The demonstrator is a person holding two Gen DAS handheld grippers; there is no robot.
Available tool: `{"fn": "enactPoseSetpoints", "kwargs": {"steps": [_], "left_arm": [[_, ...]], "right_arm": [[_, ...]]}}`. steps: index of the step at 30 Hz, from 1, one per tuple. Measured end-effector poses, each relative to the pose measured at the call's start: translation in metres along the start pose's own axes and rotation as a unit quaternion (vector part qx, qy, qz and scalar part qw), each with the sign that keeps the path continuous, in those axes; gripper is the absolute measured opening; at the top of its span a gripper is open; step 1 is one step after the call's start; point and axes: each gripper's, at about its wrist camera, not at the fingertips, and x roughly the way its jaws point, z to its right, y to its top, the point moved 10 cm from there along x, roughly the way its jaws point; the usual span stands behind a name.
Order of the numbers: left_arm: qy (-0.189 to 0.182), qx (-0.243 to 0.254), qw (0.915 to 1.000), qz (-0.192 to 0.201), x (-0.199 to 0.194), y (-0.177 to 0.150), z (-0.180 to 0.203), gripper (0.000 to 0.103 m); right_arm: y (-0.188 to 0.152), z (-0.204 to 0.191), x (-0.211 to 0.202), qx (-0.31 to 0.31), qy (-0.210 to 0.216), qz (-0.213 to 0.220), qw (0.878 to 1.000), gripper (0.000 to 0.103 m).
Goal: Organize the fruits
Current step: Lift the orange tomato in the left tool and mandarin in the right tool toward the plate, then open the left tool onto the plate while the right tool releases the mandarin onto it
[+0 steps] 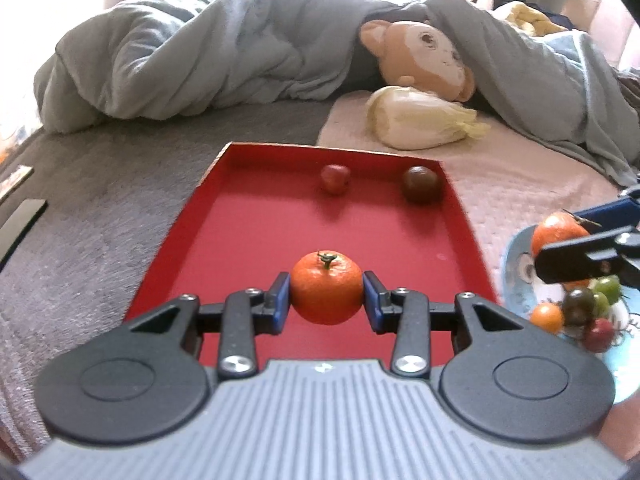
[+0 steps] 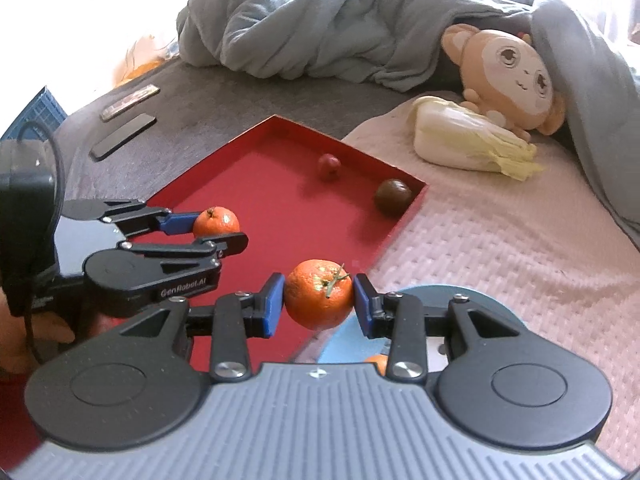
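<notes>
Two tangerines (image 1: 326, 294) (image 2: 319, 294) between fingers (image 1: 279, 300) (image 2: 270, 305)

Bed (image 2: 240, 92) with red tray (image 2: 256, 184), cabbage (image 2: 468, 140), plate (image 1: 516, 280).

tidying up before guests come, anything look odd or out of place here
Yes: a napa cabbage lies on the bed beside a plush monkey half buried under the rumpled grey duvet. The fruit looks orderly: each gripper's jaws hold a tangerine, and two small fruits sit at the far end of the red tray.
</notes>
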Motion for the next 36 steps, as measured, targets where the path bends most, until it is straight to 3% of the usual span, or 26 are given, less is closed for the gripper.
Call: {"fn": "enactPoseSetpoints", "kwargs": {"steps": [11, 23, 36], "left_arm": [[-0.045, 0.028, 0.9985, 0.014, -0.013, 0.008, 0.062, 0.041], [-0.101, 0.069, 0.9925, 0.01, -0.018, -0.006, 0.131, 0.041], [-0.094, 0.1, 0.9905, -0.011, 0.02, -0.003, 0.163, 0.041]], "right_arm": [[-0.021, 0.042, -0.029, 0.031, -0.022, 0.007, 0.999, 0.043], [-0.053, 0.103, -0.045, 0.087, -0.068, -0.006, 0.994, 0.043], [-0.076, 0.116, -0.053, 0.09, -0.068, -0.023, 0.993, 0.043]]}}
